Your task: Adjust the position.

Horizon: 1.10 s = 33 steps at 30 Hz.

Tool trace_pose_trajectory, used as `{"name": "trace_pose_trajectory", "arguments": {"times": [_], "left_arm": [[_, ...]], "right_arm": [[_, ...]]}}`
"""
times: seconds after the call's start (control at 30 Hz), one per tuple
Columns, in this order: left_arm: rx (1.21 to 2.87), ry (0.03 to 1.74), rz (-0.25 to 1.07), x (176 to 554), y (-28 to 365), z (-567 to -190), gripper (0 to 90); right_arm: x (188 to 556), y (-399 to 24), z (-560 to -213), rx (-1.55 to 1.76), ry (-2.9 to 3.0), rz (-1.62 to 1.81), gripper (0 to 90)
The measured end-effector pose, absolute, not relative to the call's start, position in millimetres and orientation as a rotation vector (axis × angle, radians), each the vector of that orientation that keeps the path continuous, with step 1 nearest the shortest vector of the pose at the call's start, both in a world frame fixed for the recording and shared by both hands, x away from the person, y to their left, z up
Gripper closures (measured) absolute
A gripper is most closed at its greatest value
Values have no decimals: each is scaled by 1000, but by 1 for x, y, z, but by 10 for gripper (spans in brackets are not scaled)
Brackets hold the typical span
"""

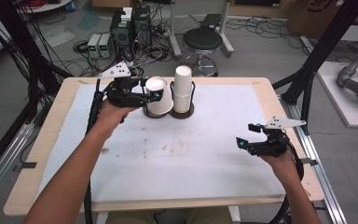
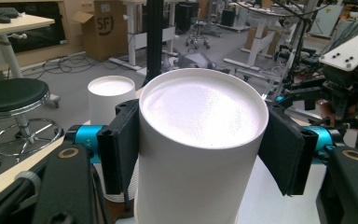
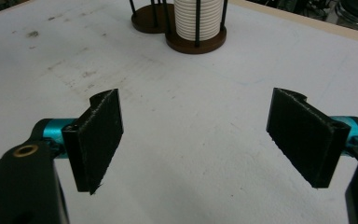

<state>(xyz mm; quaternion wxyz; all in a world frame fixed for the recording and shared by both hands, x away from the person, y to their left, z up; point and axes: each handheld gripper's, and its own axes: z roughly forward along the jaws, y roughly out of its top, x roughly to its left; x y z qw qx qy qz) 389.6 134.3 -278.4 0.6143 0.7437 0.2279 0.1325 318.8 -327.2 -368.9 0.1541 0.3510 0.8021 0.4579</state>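
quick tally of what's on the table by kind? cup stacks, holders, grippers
White paper cup stacks: 2, one held upside down in the left gripper, one standing in a holder
Brown round holders with black rods: 2, left, right
Grippers: 2, the right gripper open over the mat
Total: 6

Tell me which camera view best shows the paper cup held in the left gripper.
The left gripper view: the held cup is close up, upside down, both pads pressed on its sides. The high view shows it small, tilted over the left holder beside the cup stack. The right gripper view has just the holders and stack.
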Motion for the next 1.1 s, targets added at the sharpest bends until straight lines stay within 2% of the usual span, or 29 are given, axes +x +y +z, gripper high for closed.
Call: {"name": "trace_pose_trajectory", "arguments": {"times": [0.4, 1.1], "left_arm": [[1763, 468, 279, 373, 126, -289, 343], [1813, 333, 160, 343, 98, -308, 342]], "right_arm": [[318, -312, -367, 895, 2364, 1412, 188], [324, -246, -354, 567, 2481, 1595, 188]]}}
